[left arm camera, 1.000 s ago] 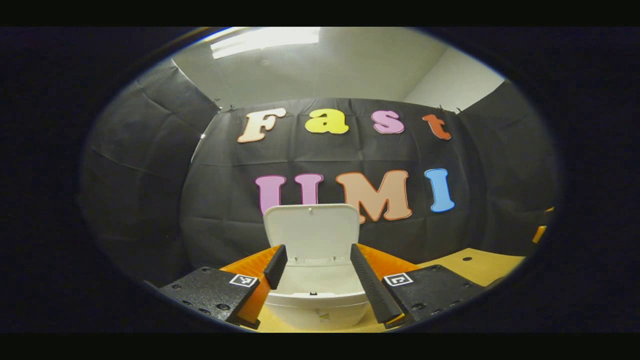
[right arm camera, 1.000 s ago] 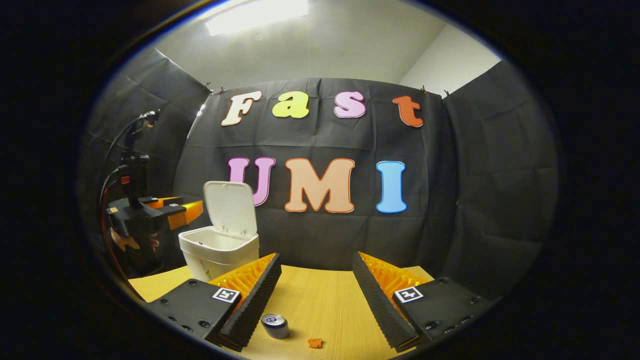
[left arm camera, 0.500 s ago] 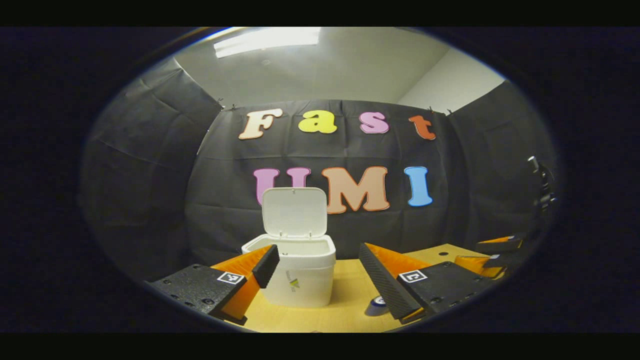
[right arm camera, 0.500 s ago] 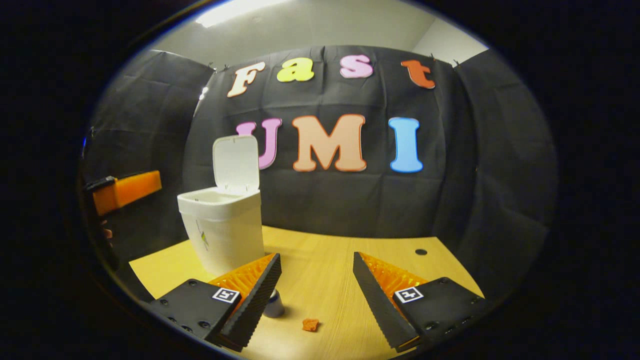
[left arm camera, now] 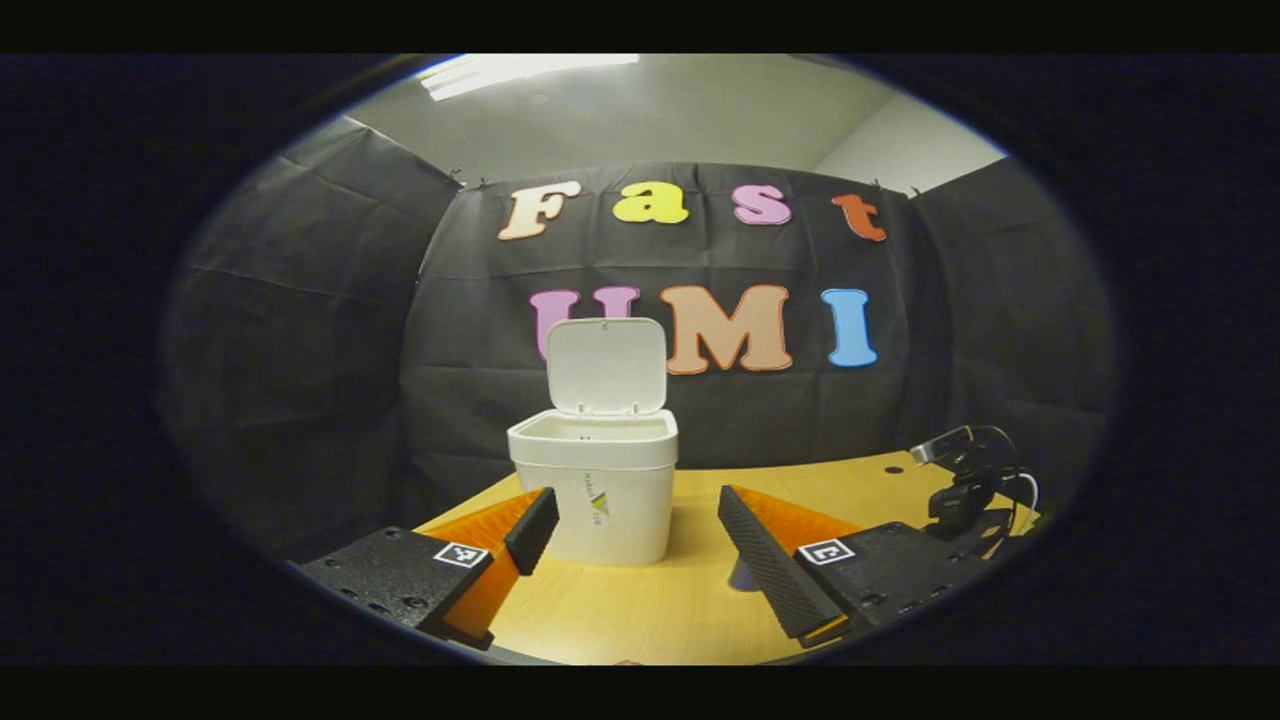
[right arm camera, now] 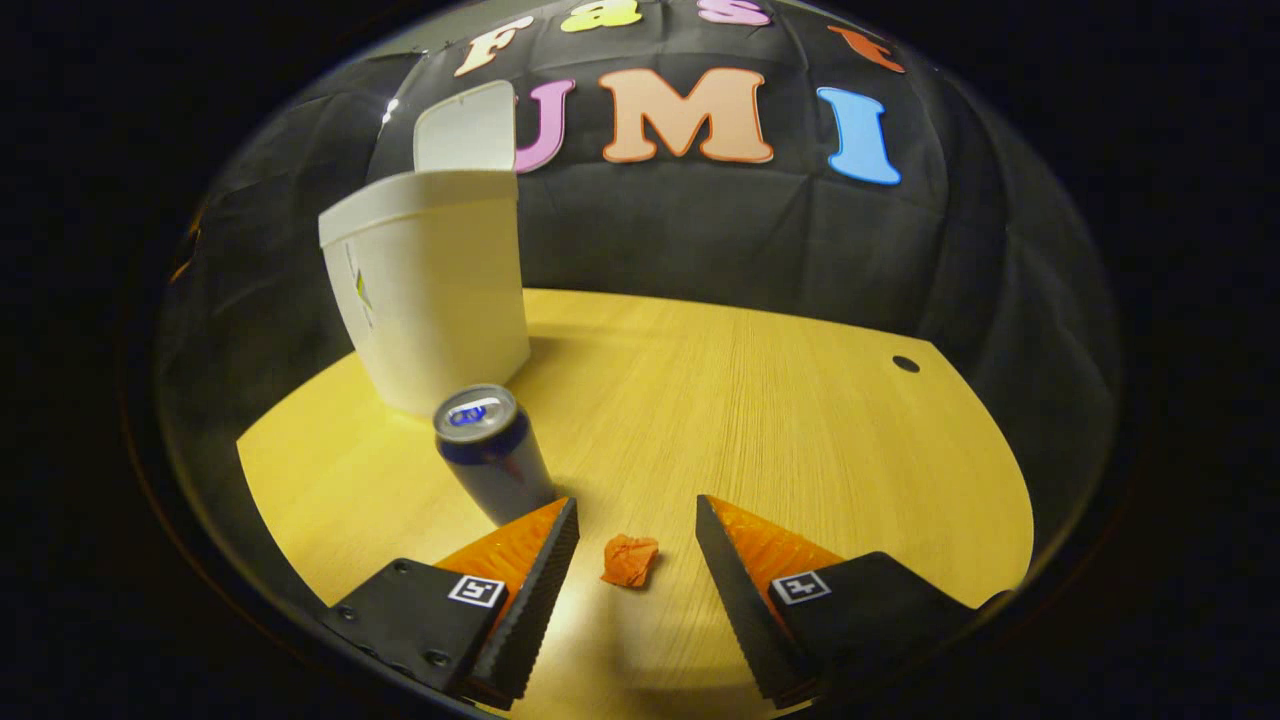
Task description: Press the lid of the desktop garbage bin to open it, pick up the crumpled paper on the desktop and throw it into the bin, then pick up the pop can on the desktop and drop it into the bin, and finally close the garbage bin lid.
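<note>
Dropping toward the table (right arm camera: 760, 400), the right gripper (right arm camera: 637, 545) is now framing the paper (right arm camera: 629, 559) between its spread, empty fingers at lower centre, while the left gripper (left arm camera: 635, 535), also spread and empty, is pulling back from the bin (left arm camera: 597, 480). The can (right arm camera: 490, 450) is standing just left of the paper, its base hiding behind a finger. The bin's logo is reading too small to make out, and its lid (left arm camera: 607, 366) is standing open.

A wooden desktop (right arm camera: 760, 400) is seen before the black cloth wall (right arm camera: 700, 230). A small round hole (right arm camera: 906, 364) is cut near its far edge. Overhead, a ceiling light (left arm camera: 520, 68) is glimpsed, seemingly a long panel.
</note>
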The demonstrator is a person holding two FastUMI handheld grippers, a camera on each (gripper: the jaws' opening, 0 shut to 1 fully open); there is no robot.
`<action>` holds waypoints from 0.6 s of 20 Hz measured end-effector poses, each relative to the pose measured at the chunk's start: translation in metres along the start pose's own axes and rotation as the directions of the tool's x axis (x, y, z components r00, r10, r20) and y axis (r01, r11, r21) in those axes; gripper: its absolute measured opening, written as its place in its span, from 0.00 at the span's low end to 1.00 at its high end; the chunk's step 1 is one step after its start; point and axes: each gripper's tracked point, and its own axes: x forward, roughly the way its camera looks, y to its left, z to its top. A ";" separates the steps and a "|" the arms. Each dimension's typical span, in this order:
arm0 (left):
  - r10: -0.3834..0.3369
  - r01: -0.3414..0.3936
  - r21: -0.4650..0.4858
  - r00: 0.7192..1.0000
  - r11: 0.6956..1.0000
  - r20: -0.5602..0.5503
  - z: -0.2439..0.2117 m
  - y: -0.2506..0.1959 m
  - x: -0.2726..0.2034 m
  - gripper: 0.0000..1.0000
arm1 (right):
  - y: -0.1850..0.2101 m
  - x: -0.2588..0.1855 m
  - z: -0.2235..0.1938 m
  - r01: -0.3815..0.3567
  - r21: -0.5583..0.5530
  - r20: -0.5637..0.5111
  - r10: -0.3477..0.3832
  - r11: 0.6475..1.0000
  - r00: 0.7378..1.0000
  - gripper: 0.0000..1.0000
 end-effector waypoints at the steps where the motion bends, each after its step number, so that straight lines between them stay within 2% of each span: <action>1: 0.011 -0.011 0.006 1.000 1.000 -0.009 -0.001 0.003 -0.001 0.96 | 0.002 0.010 -0.008 -0.007 -0.001 -0.037 0.007 1.000 0.999 0.79; 2: 0.021 -0.021 0.011 1.000 1.000 -0.014 -0.003 0.006 -0.002 0.99 | 0.006 0.015 -0.016 -0.012 0.000 -0.062 0.012 1.000 0.998 0.72; 3: 0.029 -0.029 0.016 0.999 0.999 -0.019 -0.004 0.008 -0.002 0.96 | 0.007 0.020 -0.024 -0.011 -0.006 -0.087 0.010 1.000 0.996 0.71; 5: 0.038 -0.037 0.023 0.999 0.999 -0.026 -0.004 0.011 -0.002 0.96 | 0.014 0.029 -0.038 -0.024 -0.028 -0.149 0.020 0.999 0.989 0.60; 6: 0.037 -0.037 0.025 0.999 0.999 -0.028 -0.004 0.011 -0.001 0.99 | 0.015 0.029 -0.043 -0.028 -0.035 -0.158 0.022 0.999 0.987 0.46; 7: 0.033 -0.032 0.028 0.999 0.999 -0.028 -0.003 0.011 0.001 0.96 | 0.015 0.029 -0.038 -0.031 -0.039 -0.133 0.026 0.999 0.991 0.40; 9: 0.017 -0.017 0.025 1.000 1.000 -0.018 0.001 0.012 0.006 0.99 | 0.013 0.022 -0.026 -0.033 -0.023 -0.104 0.031 0.999 0.994 0.28; 10: 0.006 -0.006 0.020 1.000 1.000 -0.013 0.002 0.012 0.011 0.96 | 0.014 0.018 -0.019 -0.035 -0.012 -0.095 0.034 0.999 0.995 0.23; 11: -0.006 0.006 0.013 1.000 1.000 -0.009 0.003 0.012 0.017 0.99 | 0.013 0.013 -0.010 -0.031 -0.006 -0.083 0.030 1.000 0.996 0.24; 12: -0.018 0.018 0.007 1.000 1.000 -0.004 0.005 0.011 0.021 0.96 | 0.012 0.007 0.004 -0.028 0.000 -0.055 0.028 1.000 0.998 0.23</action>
